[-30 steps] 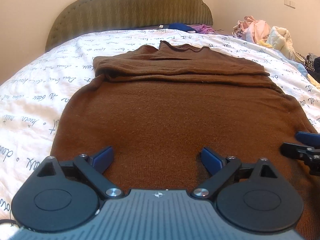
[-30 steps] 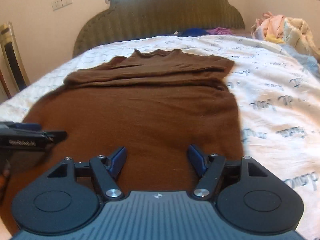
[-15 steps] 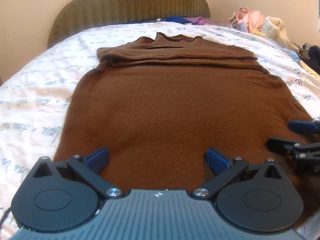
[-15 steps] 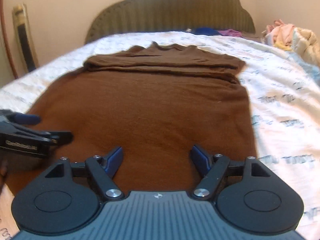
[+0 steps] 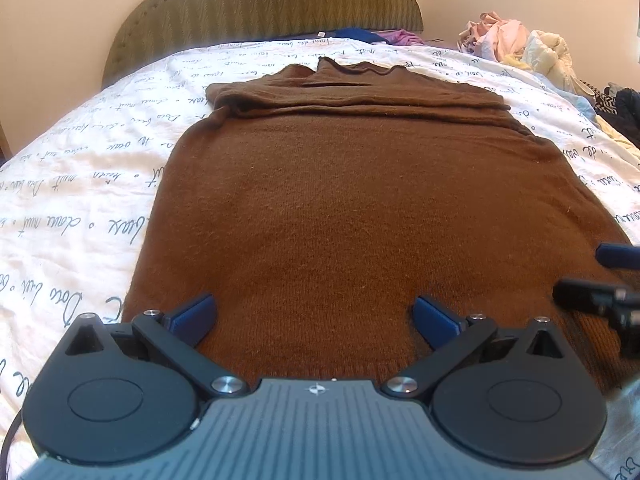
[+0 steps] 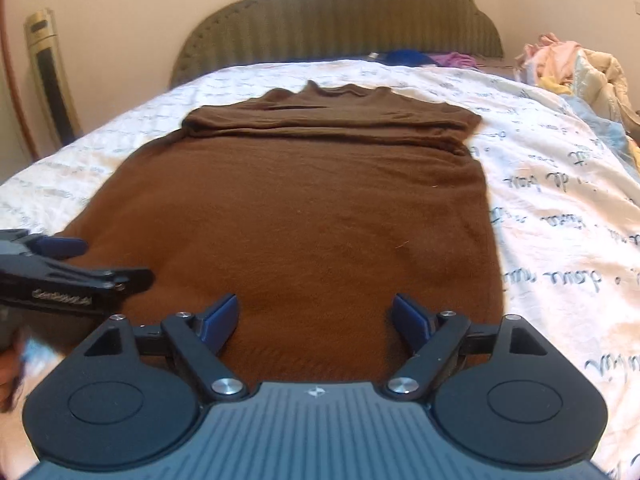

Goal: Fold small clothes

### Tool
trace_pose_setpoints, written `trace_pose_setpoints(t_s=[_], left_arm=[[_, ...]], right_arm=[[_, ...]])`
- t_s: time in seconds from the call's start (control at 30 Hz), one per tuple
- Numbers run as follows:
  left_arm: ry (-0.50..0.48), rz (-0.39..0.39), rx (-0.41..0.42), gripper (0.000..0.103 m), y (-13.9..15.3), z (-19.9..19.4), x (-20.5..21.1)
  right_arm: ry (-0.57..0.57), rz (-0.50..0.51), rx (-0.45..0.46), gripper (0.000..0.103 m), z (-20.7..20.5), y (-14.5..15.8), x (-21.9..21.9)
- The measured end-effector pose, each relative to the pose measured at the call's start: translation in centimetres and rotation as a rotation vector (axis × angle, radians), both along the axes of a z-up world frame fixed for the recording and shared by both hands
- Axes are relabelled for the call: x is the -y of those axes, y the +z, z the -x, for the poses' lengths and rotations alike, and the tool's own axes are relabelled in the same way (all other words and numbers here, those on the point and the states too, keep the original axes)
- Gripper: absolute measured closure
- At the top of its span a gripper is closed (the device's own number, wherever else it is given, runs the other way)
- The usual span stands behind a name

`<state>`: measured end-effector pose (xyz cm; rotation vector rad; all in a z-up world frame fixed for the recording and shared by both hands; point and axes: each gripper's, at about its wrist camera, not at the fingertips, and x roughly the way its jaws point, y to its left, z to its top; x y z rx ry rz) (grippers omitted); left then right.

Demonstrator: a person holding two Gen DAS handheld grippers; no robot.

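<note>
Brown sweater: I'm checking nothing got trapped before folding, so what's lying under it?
Around the sweater only the white script-printed bedsheet shows, so it lies on that. It lies flat without lumps, but anything directly beneath is covered.

From my left gripper [image 5: 314, 318] the way ahead at twelve o'clock is open: the brown sweater [image 5: 360, 208] lies flat on the bed [image 5: 80, 208], nothing standing on it as far as the headboard [image 5: 264, 4]. At nine o'clock I have bare printed sheet to swing over. At three o'clock the right gripper [image 5: 592, 280] hangs close beside me, so that side is tight. From the right gripper's camera, its jaws opening over the hem with nothing between them, three o'clock is clear sheet, and a clothes pile [image 6: 576, 64] blocks two o'clock at the bed's far edge.
</note>
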<state>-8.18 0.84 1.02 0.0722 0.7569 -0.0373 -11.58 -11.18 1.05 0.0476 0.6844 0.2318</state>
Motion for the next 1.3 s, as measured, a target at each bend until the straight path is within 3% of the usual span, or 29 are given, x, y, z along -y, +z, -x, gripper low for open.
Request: trace_pose_setpoints(t_s=[0.1,0.17,0.27,0.33,0.37,0.43,0.53,0.6,0.67,0.77,0.83,0.87,0.97,1.1,1.23,1.3], left_arm=[[0.000,-0.003,-0.001,0.000,0.0,0.1,-0.1],[-0.003,-0.006,-0.007,0.000,0.2,0.3,-0.1],[-0.001,-0.005,-0.004,0.000,0.1,0.8,-0.3],[0.004,-0.006,-0.003,0.000,0.2,1.1,-0.4],[0.007,-0.008,-0.004,0.000,0.2,1.3,-0.3],[0.006,-0.009,-0.010,0.000,0.4,1.7,-0.4],[0.008,0.004,-0.013,0.000,0.5,2.6,-0.9],[0.006,0.005,-0.010,0.000,0.4,3.3,-0.9],[0.002,0.001,-0.008,0.000,0.6,4.1,-1.0],[-0.009,0.008,-0.004,0.000,0.8,5.4,-1.3],[-0.021,0.015,-0.001,0.000,0.9,6.4,-1.6],[-0.036,0.023,-0.002,0.002,1.1,6.9,-1.9],[-0.031,0.101,0.010,0.007,2.7,8.4,-4.0],[0.059,0.290,0.022,0.006,4.6,8.6,-8.8],[0.089,0.523,-0.074,0.007,3.4,6.1,-12.5],[0.099,0.603,-0.125,0.009,2.3,4.8,-13.2]], right_arm=[[0.020,0.035,0.028,0.014,0.3,-1.4,-0.1],[-0.002,0.027,-0.005,0.013,0.3,-0.5,0.0],[0.009,0.002,0.033,0.013,1.3,0.3,0.0],[0.029,0.039,-0.013,0.011,1.2,-1.1,-0.2],[0.036,0.037,0.020,0.011,1.6,-1.2,-0.1],[0.012,0.015,-0.001,0.010,1.8,-0.4,0.0],[0.025,-0.034,0.041,0.010,2.9,0.3,0.2],[0.040,0.024,-0.019,0.008,2.6,-1.1,-0.2],[0.039,0.033,0.014,0.008,3.4,-0.6,-0.3],[0.064,-0.032,0.081,0.007,5.1,0.8,-0.1],[0.106,0.059,-0.005,0.003,4.7,-0.6,-1.0],[0.120,0.074,0.017,0.002,5.0,-1.1,-1.0],[0.093,-0.020,-0.001,0.002,5.5,0.6,0.6],[0.027,-0.263,-0.013,0.002,6.2,2.7,5.5],[-0.082,-0.517,-0.163,0.002,4.8,1.8,11.4],[-0.130,-0.651,-0.234,0.002,4.5,0.9,13.6]])
